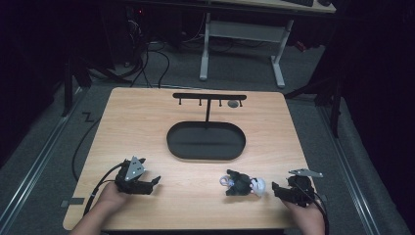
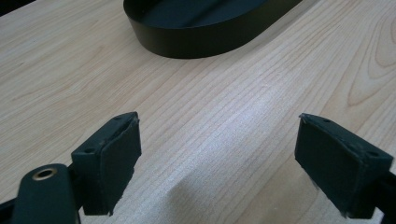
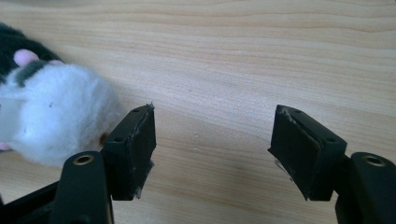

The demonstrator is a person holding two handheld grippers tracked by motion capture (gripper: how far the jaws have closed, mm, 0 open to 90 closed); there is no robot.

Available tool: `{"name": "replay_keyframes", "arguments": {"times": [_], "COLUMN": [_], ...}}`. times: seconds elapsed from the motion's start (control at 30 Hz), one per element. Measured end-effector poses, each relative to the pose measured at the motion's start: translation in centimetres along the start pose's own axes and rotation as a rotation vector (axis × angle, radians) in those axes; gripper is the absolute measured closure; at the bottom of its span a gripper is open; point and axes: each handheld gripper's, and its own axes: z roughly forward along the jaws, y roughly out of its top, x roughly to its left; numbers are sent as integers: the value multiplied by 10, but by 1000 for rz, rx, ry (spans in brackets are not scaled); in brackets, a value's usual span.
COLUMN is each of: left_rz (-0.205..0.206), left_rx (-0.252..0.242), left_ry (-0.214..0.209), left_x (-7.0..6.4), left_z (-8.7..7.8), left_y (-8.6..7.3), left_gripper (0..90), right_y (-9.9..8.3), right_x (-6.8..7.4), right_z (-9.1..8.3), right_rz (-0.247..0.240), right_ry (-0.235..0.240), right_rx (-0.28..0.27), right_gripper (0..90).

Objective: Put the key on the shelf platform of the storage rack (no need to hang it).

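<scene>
Both sets of jaws stand wide apart, nothing between them. The right gripper sits just beside a black-and-white plush toy; the left gripper rests on bare wooden table, facing the black oval tray.

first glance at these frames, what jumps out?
The black oval tray at the middle of the light wooden table, with a black T-shaped hook rack standing behind it. Then the small black-and-white plush toy near the front edge, just beside the right gripper; both it and the left gripper have jaws open and empty.
</scene>
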Motion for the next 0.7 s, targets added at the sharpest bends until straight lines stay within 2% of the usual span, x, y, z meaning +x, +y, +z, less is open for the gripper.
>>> {"name": "replay_keyframes", "arguments": {"times": [0.23, 0.27, 0.37, 0.57, 0.7], "left_rz": [1, 1, 1, 4, 3], "left_rx": [0, 1, 1, 3, 2], "left_ry": [3, 2, 2, 1, 3], "left_x": [0, 0, 0, -1, -1], "left_z": [0, 0, 0, 0, 0], "left_y": [0, 0, 0, 0, 0], "left_gripper": [154, 154, 154, 154, 154], "right_y": [9, 12, 17, 27, 33], "right_x": [2, 6, 12, 21, 29], "right_z": [-3, -4, -7, -12, -18], "right_rz": [-46, -72, -117, -149, -193], "right_ry": [-5, -4, -16, 6, 33], "right_rx": [69, 98, 125, 166, 211], "right_gripper": [309, 309, 309, 305, 293]}}
